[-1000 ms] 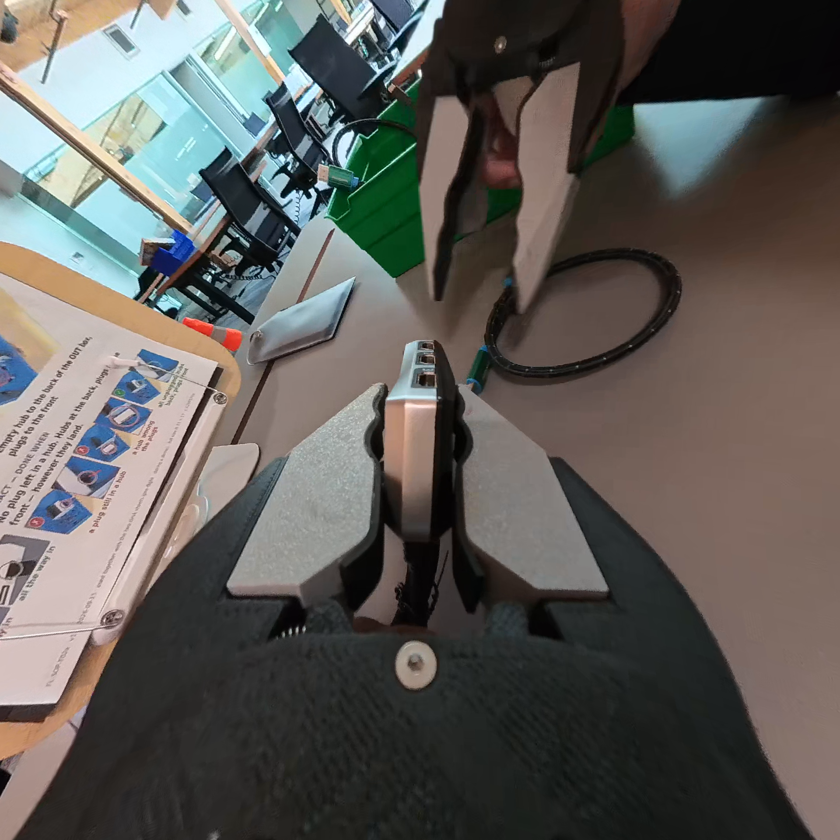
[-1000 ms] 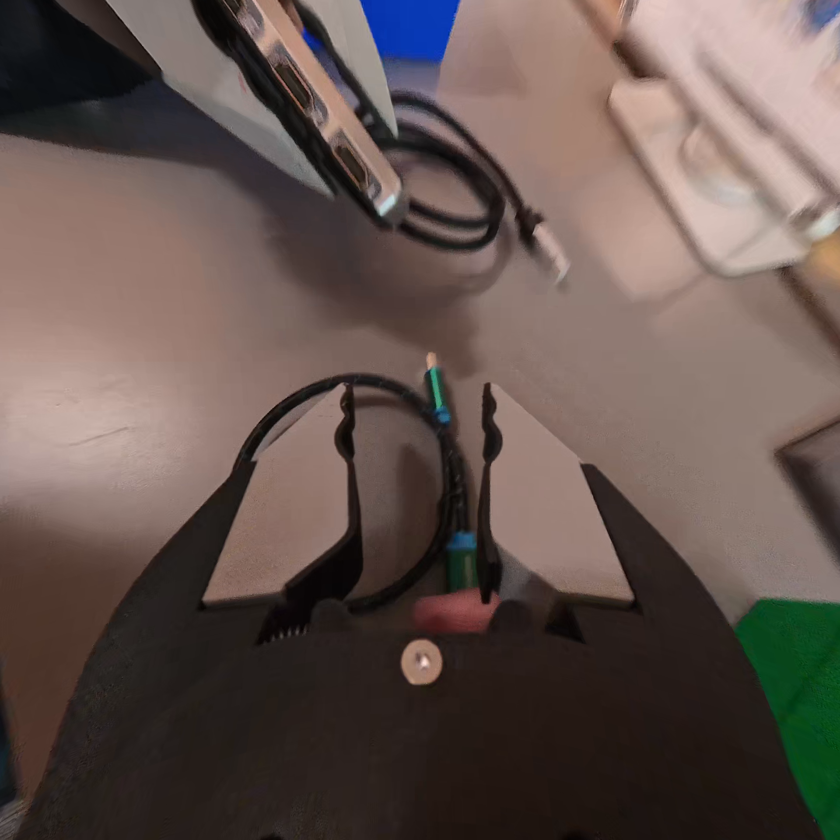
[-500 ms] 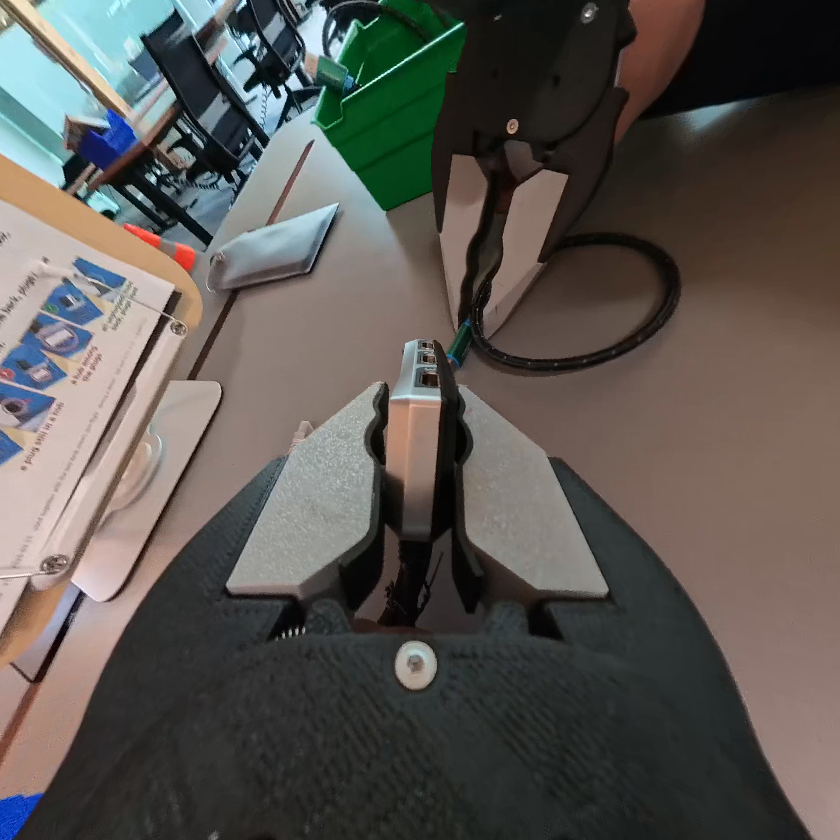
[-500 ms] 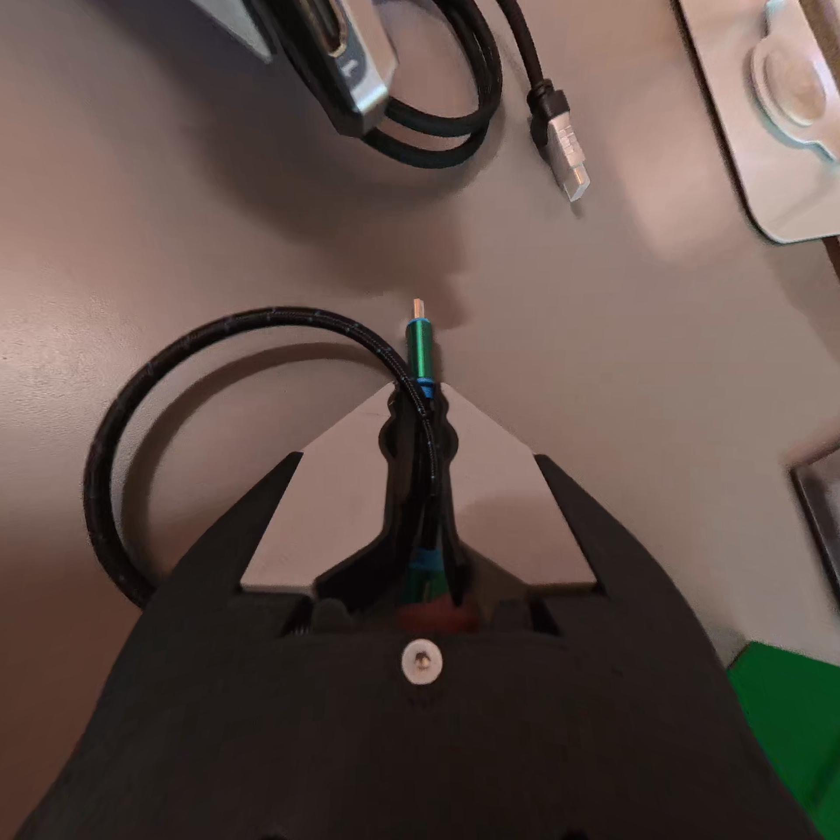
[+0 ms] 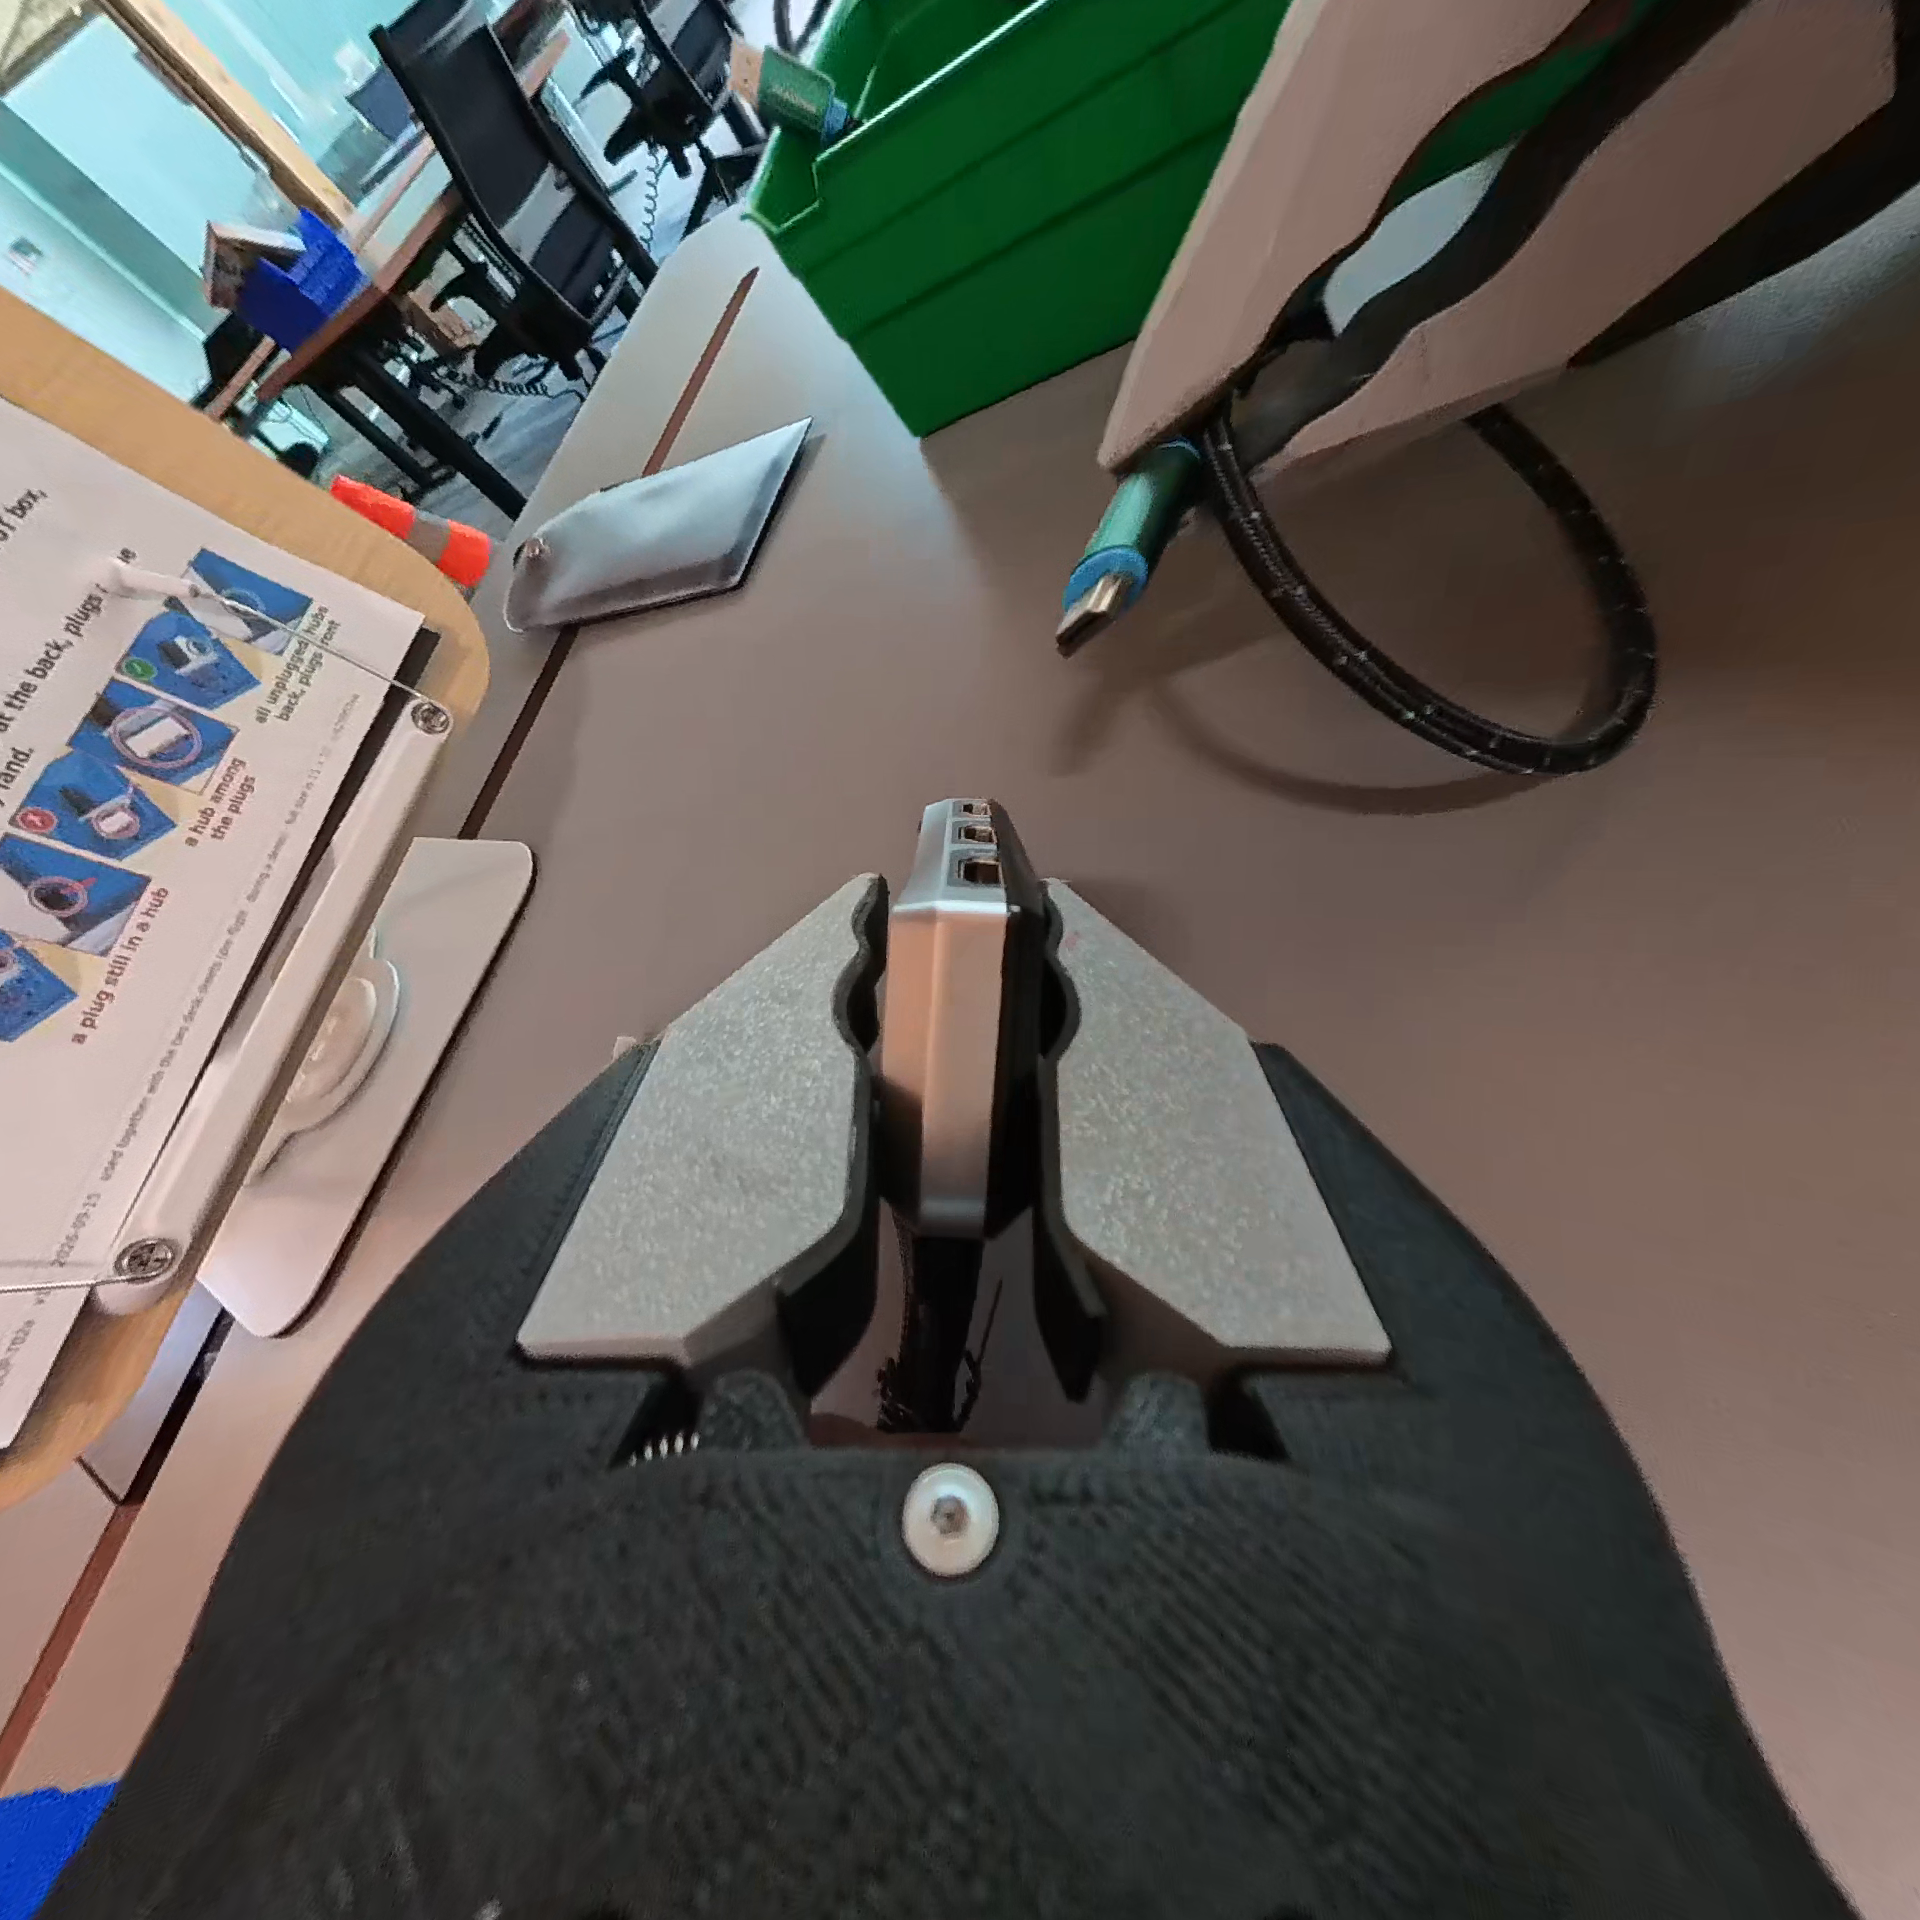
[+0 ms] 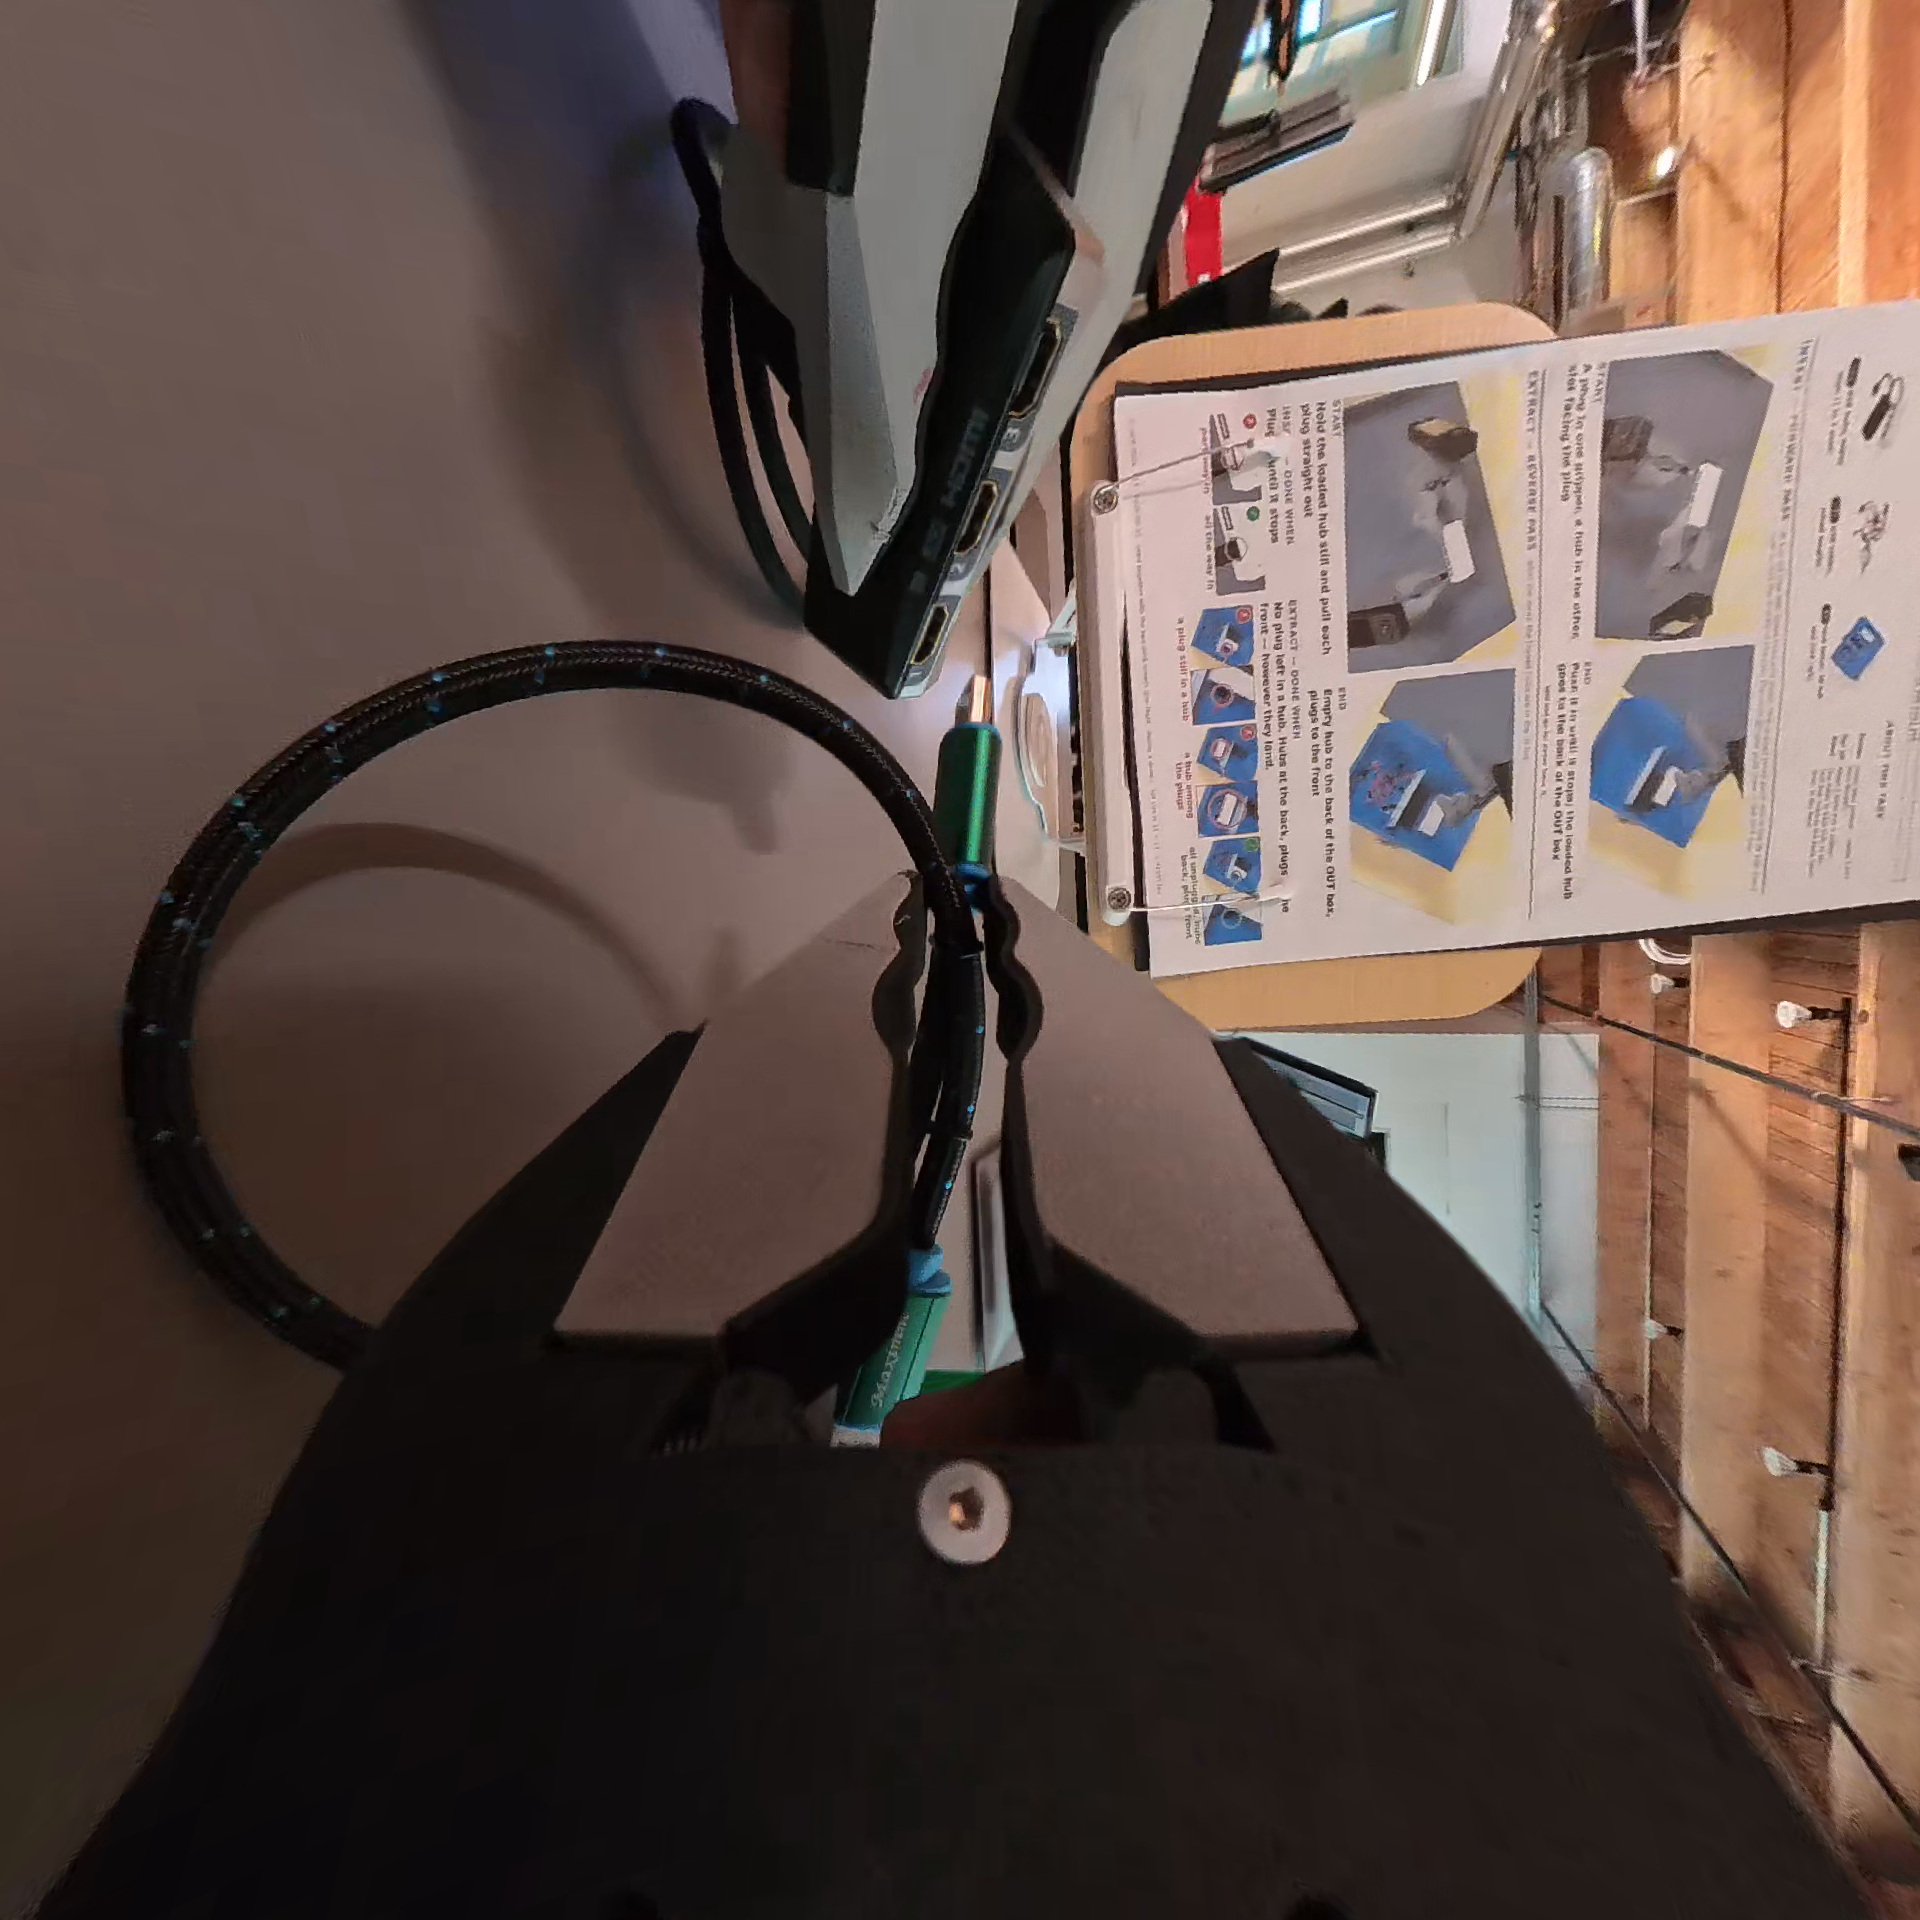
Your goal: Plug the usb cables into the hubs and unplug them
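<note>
In my left tool (image 5: 961, 914) I have a slim silver hub (image 5: 951, 997) pinched edge-on between the two fingers, its row of ports (image 5: 975, 836) poking out past the fingertips and facing forward. My right tool (image 6: 954, 914) is pressed together on a black braided cable (image 6: 312, 790), gripping it just behind a green plug (image 6: 966, 800) whose metal tip sticks out beyond the fingertips. What matters here is how the two line up: seen from the right tool, the plug's long axis runs straight ahead, and the hub (image 6: 966, 488) sits just past its tip, a little to the left, with its port face slanting across the plug's line instead of squarely meeting it; the two are near but not touching. From the left tool, the plug (image 5: 1117, 551) lies ahead and to the right, angled down toward the tabletop, and the right tool (image 5: 1351, 301) is above it. The rest of the cable hangs in a loop (image 5: 1455, 665) that reaches the brown tabletop (image 5: 1558, 1039). Farther off on the left stands a wooden board with a printed sheet (image 5: 156, 779) clipped to it, then a flat grey pouch (image 5: 655, 540) and a green bin (image 5: 977, 208). Beyond the tabletop edge I see black chairs (image 5: 499, 135), other desks and glass walls.
</note>
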